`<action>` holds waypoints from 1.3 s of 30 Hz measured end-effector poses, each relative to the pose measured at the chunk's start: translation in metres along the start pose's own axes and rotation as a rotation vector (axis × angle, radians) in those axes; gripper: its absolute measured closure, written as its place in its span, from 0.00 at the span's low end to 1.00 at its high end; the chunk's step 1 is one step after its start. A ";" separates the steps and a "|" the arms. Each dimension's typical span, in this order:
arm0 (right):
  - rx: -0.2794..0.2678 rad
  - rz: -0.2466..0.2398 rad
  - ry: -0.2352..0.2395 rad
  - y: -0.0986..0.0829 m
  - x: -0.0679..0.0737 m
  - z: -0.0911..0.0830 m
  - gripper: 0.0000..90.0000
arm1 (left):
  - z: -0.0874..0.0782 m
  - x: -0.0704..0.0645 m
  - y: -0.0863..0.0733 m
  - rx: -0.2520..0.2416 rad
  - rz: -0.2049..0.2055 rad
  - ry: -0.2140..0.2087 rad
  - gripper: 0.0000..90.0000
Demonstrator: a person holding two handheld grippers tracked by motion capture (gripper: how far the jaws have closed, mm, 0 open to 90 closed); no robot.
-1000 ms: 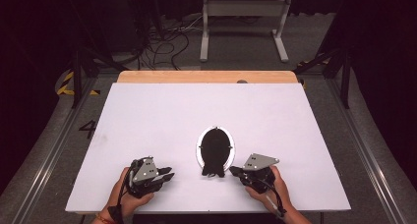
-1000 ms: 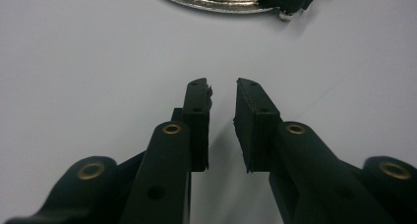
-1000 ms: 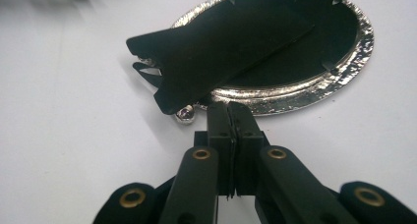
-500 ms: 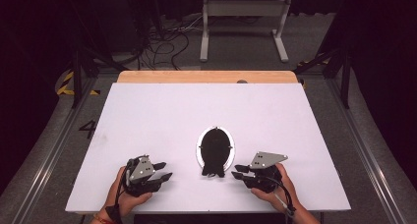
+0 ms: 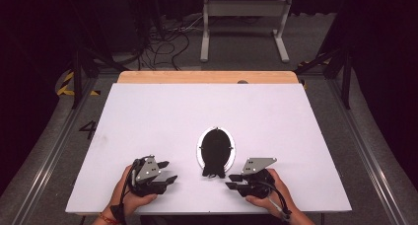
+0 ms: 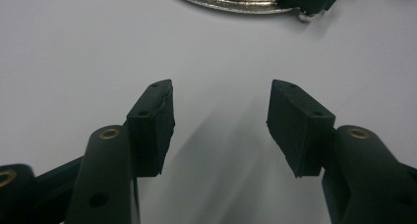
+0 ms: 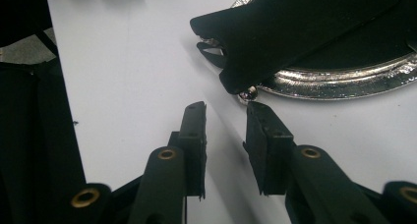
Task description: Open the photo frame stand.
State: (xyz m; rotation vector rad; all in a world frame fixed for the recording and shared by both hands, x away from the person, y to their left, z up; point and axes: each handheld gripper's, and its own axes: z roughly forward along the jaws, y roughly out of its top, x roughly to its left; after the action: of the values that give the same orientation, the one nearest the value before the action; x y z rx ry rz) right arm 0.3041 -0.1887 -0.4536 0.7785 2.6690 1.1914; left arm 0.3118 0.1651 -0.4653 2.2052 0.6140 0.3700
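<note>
High view gives me an oval silver-rimmed mirror [image 5: 216, 147], face dark, lying flat near the table's [image 5: 148, 116] front edge. My left gripper [image 5: 167, 171] is spread and my right gripper [image 5: 232, 181] narrowly parted, both empty, with bare table all around.

Your black left gripper [image 5: 165, 171] and right gripper [image 5: 235, 181] carry grey triangular plates; brass rivets sit behind the jaw pads.

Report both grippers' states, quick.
Left gripper: open, holding nothing.
Right gripper: open by a narrow gap, holding nothing, just short of the oval silver-rimmed object.

Right hand-held gripper [image 5: 235, 181] lower, flatter.
</note>
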 end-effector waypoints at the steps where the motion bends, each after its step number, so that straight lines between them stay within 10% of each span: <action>1: 0.008 0.003 -0.007 0.001 0.000 0.002 0.80 | 0.001 0.000 0.000 0.005 0.011 -0.003 0.49; 23: 0.104 -0.006 -0.091 0.019 0.008 0.016 0.83 | -0.003 -0.002 -0.005 0.012 -0.018 -0.006 0.49; 39: -0.068 0.181 0.128 0.011 -0.015 0.014 0.64 | 0.001 -0.006 -0.003 0.034 0.010 -0.028 0.48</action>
State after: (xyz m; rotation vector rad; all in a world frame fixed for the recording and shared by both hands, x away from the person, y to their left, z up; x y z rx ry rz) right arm 0.3262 -0.1808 -0.4570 0.9825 2.6886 1.4112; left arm 0.3066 0.1631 -0.4685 2.2428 0.5985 0.3348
